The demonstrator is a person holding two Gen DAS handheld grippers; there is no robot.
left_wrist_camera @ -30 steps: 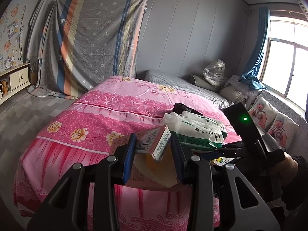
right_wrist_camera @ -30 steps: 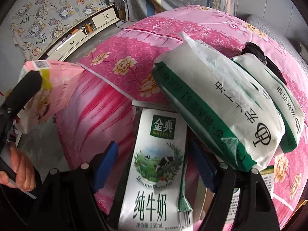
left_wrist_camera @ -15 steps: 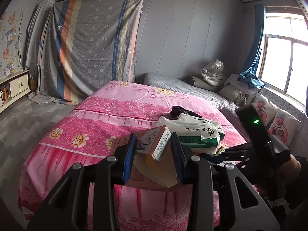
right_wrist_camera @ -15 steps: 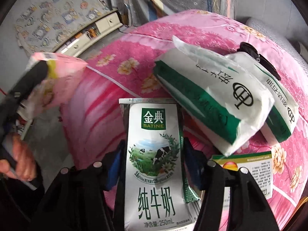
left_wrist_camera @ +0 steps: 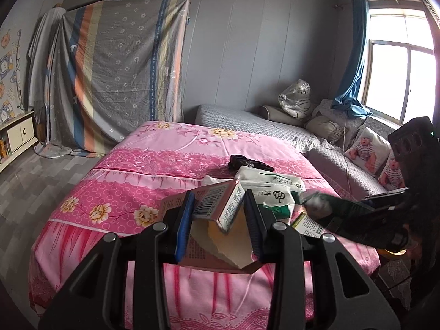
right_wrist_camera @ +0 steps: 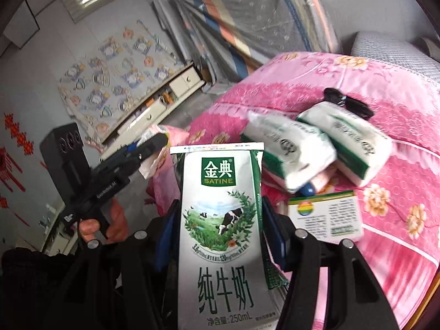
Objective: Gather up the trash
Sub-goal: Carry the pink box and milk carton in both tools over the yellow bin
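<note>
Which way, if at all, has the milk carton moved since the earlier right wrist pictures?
Yes. The milk carton, gripped by the right gripper whose jaws just closed, has lifted up and away from the tissue packs, which stay on the bed.

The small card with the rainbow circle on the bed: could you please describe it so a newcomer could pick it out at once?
Start at the bed under the pink flowered bedspread, then find the two white-and-green soft packs lying side by side on it. Just in front of them, near the bed's edge, lies the card. It alone is flat, white with a green top border, a rainbow circle and dense small print.
</note>
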